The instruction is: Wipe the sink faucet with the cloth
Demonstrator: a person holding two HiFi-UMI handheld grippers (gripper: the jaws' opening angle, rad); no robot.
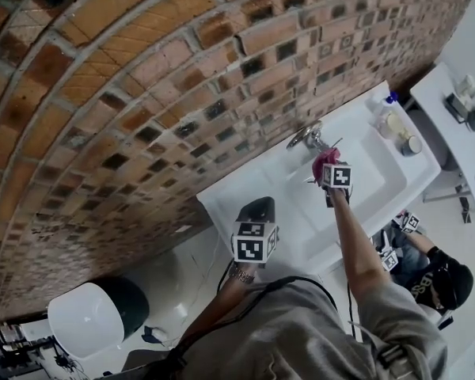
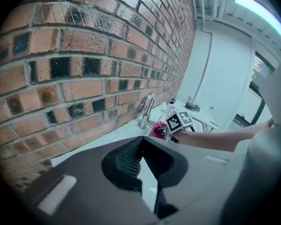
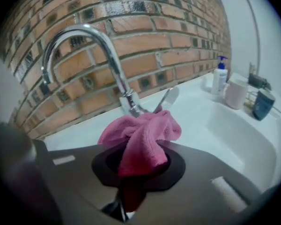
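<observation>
A chrome gooseneck faucet (image 3: 107,46) rises from the back of the white sink (image 1: 222,200) against the brick wall, also in the head view as the faucet (image 1: 305,137). My right gripper (image 3: 140,149) is shut on a bunched pink cloth (image 3: 143,135) and holds it right at the faucet's base, beside the lever (image 3: 166,99). From the head camera the cloth (image 1: 324,161) shows just below the faucet. My left gripper (image 2: 141,138) is shut on nothing and hangs over the sink's left end, away from the faucet (image 2: 145,108).
A pump bottle (image 3: 219,76), a white mug (image 3: 235,93) and a dark cup (image 3: 263,103) stand on the sink's right end. Below the sink on the right, another person (image 1: 439,279) crouches. A white tub (image 1: 87,319) sits on the floor at lower left.
</observation>
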